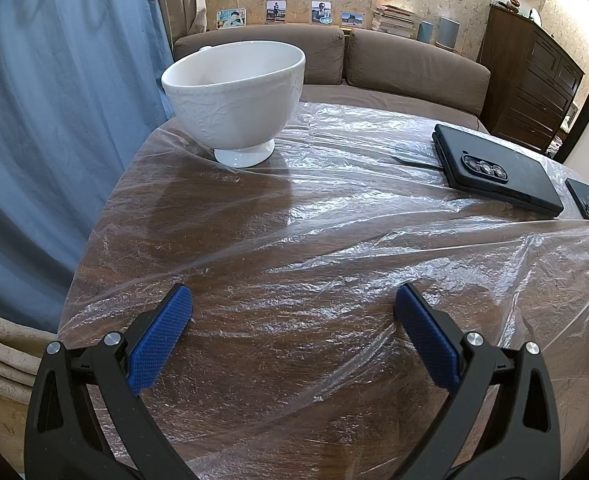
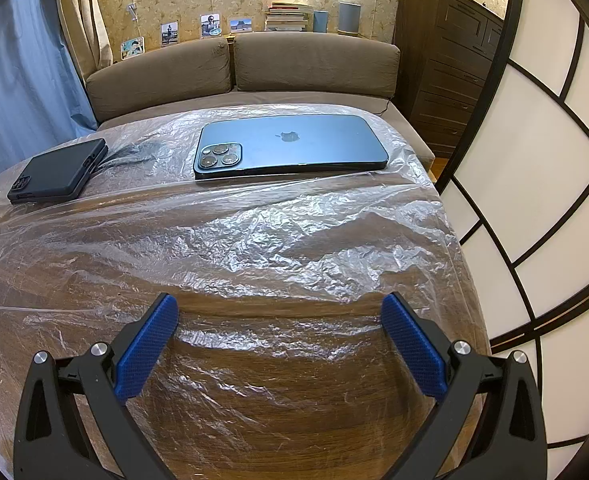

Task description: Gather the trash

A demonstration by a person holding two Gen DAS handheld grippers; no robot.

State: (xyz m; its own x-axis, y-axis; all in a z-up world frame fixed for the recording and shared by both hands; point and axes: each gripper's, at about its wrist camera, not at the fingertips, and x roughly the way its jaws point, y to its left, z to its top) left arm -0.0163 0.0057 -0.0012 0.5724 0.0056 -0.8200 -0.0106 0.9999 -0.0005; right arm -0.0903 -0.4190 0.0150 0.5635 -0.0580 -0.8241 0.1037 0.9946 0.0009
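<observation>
Plastic sheet (image 2: 254, 240), clear and crinkled, drapes over the wooden table (image 2: 294, 420). On it sit a white bowl (image 1: 234, 92), a blue phone (image 2: 294, 144), a black phone (image 1: 498, 168). Left gripper (image 1: 294, 304) and right gripper (image 2: 280, 312) gape wide, empty, over it.

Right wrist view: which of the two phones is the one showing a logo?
The blue-grey slab phone, lying camera side up on the clear plastic sheet, with a logo mid-back. The black-cased foldable phone to its left shows no logo.

bowl (image 1: 236, 96) left, two phones (image 2: 290, 146) right, on plastic sheet (image 1: 334, 240).
</observation>
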